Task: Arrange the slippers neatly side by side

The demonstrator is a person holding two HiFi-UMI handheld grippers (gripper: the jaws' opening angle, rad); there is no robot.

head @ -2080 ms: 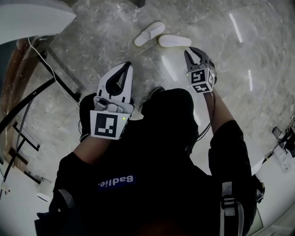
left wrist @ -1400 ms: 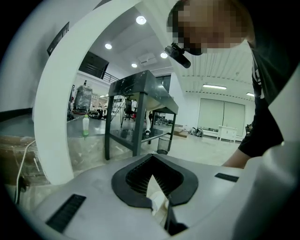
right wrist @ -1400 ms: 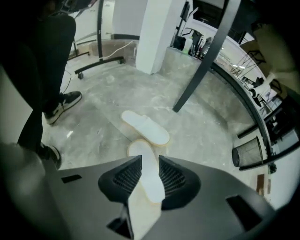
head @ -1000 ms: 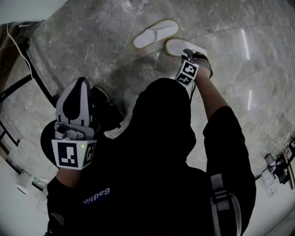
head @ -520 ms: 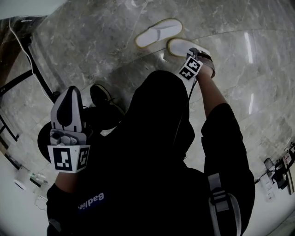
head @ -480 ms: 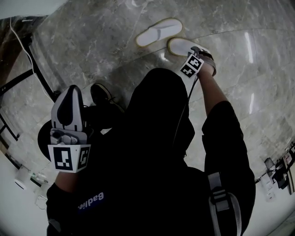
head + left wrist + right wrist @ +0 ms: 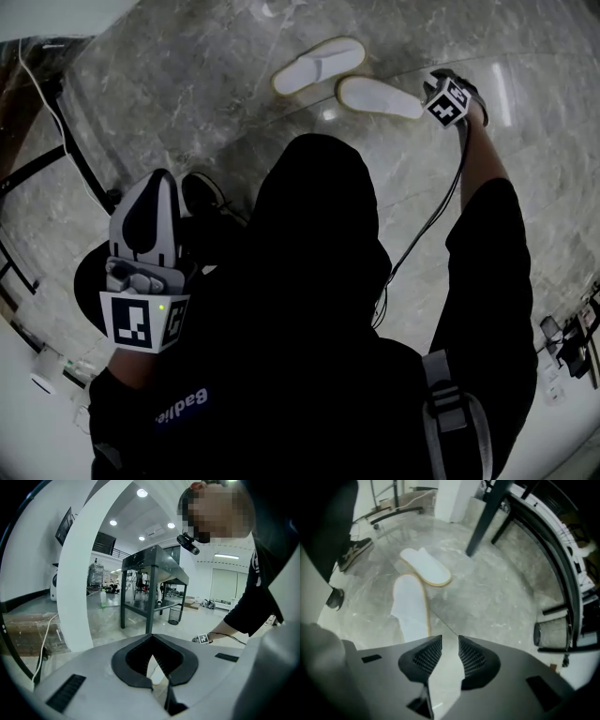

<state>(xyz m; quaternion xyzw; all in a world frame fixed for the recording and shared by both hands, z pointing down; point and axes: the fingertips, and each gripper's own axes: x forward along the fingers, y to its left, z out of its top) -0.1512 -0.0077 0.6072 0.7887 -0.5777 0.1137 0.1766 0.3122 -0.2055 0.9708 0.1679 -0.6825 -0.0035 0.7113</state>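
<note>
The right gripper (image 7: 449,644) has swung off the near slipper (image 7: 410,606) and out to its right side, so the slipper now lies uncovered. A grey marble floor (image 7: 187,103) fills the scene, and a person in black (image 7: 319,309) bends over it. The left gripper (image 7: 153,645) hangs back at the person's left side, fingertips meeting and holding nothing. The right gripper sits low over the floor. Its fingers (image 7: 423,660) stand a narrow gap apart with only bare floor between them. The white near slipper lies just ahead of those fingers and to their left, not touching them. The far slipper (image 7: 426,566) lies beyond it, angled across its far end rather than parallel.
</note>
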